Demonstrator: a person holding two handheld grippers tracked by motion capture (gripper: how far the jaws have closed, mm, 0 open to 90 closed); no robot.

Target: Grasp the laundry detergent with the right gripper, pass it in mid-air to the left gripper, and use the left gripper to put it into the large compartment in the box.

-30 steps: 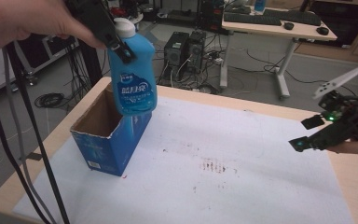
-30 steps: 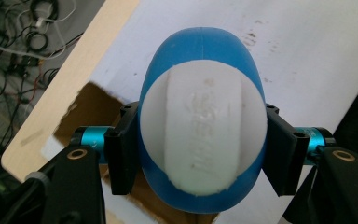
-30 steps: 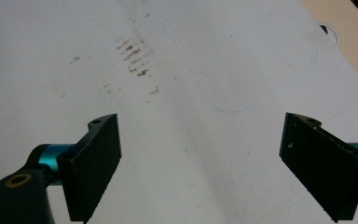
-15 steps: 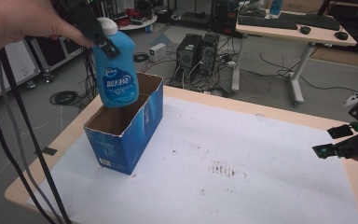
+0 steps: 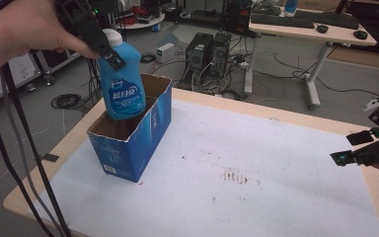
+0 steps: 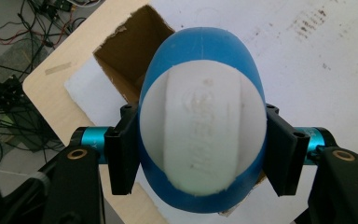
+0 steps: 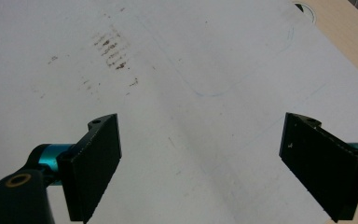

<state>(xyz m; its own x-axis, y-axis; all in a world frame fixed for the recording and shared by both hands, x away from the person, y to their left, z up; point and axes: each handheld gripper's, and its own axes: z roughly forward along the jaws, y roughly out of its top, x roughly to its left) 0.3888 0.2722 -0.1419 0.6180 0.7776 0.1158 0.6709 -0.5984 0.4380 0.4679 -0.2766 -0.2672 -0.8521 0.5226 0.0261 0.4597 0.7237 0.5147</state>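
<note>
Here, from the high view, I see my left gripper holding a blue bottle with a white cap above an open blue cardboard box. The bottle hangs upright, tipped slightly, and its lower end sits at the level of the box's open top, at the near-left part of the opening; I cannot tell whether it touches the cardboard. The jaws are clamped on the bottle's upper part, just below the cap.

In the left gripper view I look straight down on the bottle: its white cap faces the camera, with the blue body bulging around it. The two black jaws press against it from either side. Behind it, the brown inside of the box shows, standing on a white sheet that covers the counter.

My right gripper is at the far right edge of the high view, low over the counter and well apart from the box. In the right gripper view its jaws stand wide apart with nothing between them, above the white sheet, which carries a patch of brownish stains.
</note>
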